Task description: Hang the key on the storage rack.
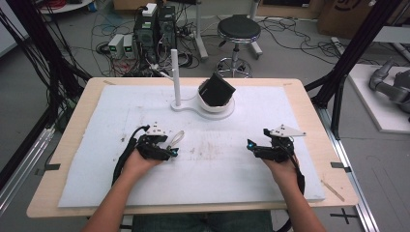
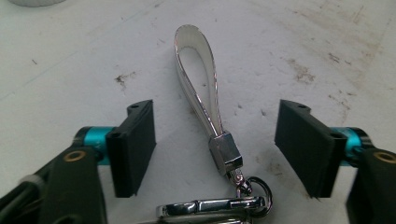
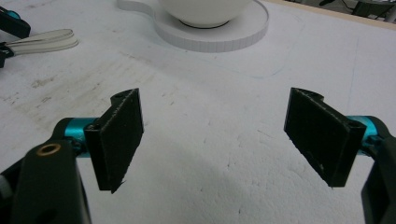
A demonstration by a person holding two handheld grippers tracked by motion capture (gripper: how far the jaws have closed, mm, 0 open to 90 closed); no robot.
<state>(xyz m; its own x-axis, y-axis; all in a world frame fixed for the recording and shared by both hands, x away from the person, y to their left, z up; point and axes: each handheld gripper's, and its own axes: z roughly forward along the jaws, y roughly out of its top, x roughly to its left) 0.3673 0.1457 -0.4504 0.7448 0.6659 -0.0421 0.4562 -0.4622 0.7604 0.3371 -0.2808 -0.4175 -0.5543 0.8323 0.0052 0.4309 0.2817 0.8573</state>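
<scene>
Left gripper view: white strap loop (image 2: 198, 74), chrome clasp (image 2: 225, 153), clip (image 2: 212, 207), flat on stained mat (image 2: 70, 70) between spread-apart left gripper (image 2: 215, 144). Right gripper (image 3: 217, 140) released, holding nothing.

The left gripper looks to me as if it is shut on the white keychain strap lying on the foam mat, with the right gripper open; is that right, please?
Not quite: the left gripper is open, its jaws standing apart on either side of the white keychain strap without touching it, as the left gripper view shows. The right gripper is indeed open.
</scene>
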